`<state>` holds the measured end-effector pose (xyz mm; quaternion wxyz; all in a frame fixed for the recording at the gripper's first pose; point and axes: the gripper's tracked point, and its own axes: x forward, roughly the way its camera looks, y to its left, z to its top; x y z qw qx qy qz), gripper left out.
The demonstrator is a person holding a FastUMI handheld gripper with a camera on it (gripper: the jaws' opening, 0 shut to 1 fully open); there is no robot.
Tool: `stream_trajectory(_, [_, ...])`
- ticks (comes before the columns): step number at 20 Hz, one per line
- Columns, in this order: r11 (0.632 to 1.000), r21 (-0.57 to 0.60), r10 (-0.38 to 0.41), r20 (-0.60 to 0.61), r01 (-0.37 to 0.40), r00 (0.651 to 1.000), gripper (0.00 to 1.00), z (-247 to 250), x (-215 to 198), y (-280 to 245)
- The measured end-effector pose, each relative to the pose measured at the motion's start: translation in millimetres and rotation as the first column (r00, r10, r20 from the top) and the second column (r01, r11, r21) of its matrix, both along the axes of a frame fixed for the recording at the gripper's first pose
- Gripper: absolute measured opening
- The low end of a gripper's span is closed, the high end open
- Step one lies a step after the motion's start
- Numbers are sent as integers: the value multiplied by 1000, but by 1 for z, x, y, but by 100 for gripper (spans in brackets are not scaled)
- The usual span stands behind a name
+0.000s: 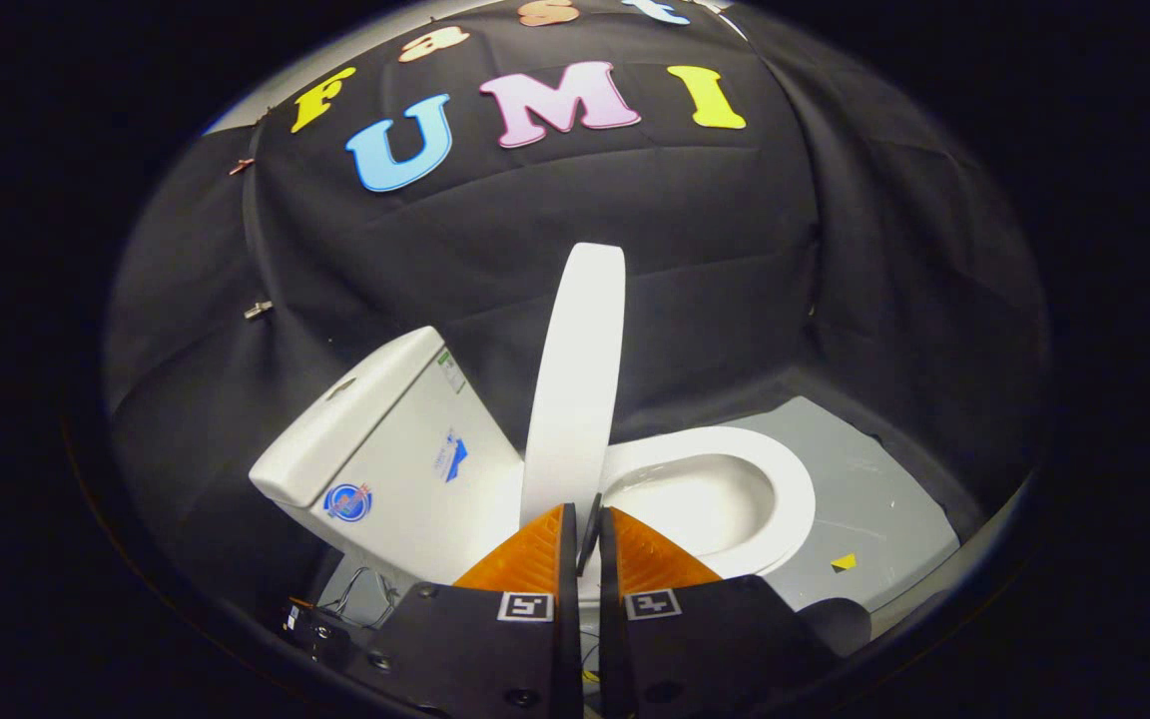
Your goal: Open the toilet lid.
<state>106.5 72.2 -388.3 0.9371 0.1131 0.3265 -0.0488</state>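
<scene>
The white toilet lid (575, 379) stands raised, nearly upright, and I see it edge-on just beyond the fingers. Its lower part rises right above my gripper (585, 511). The fingers are drawn together with only a thin dark slit between them and nothing held. I cannot tell whether the fingertips touch the lid. To the right of the lid the seat ring (785, 489) lies flat on the open bowl (705, 504). The tank (395, 449) stands to the lid's left.
Grey floor (874, 499) spreads past the bowl, with a small yellow marker (844, 561) on it. Black cloth walls close in behind and on both sides. Loose wires (360, 589) and a small dark device (310, 624) lie below the tank.
</scene>
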Motion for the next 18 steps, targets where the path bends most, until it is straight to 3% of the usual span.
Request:
stream_trajectory(9, [990,-48,132,51,-129,990,17,10,12,81])
stream_trajectory(18, [973,-74,225,60,-220,973,17,9,22,124])
